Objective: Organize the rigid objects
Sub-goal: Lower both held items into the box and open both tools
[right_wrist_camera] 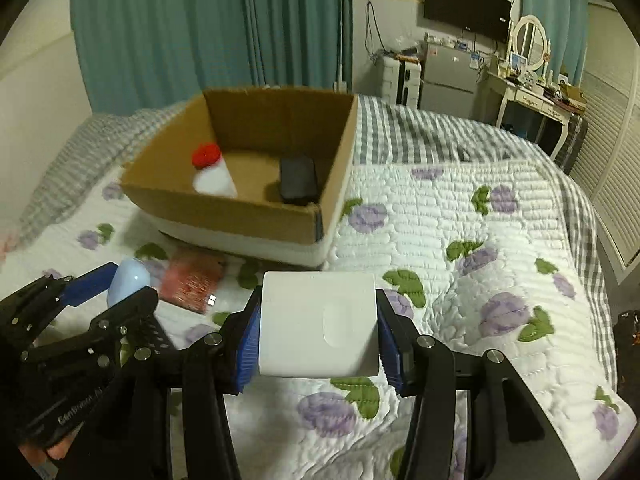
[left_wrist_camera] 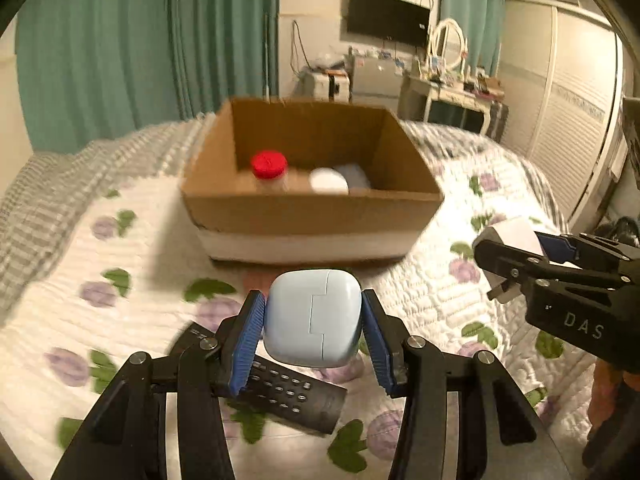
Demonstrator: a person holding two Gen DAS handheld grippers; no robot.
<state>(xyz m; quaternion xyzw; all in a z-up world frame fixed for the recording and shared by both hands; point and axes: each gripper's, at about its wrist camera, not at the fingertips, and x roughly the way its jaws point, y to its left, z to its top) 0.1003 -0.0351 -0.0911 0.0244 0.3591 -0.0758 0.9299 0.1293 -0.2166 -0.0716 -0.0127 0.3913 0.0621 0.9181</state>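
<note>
My left gripper is shut on a pale blue rounded case and holds it above the bed, in front of the open cardboard box. My right gripper is shut on a white square charger, also above the bed, right of the left gripper. It shows at the right of the left wrist view. In the box lie a red-capped white bottle and a black case. A black remote lies on the quilt under the left gripper.
A red packet lies on the floral quilt just in front of the box. Green curtains hang behind the bed. A fridge, dresser with mirror and wall TV stand at the far right; a louvred wardrobe lines the right side.
</note>
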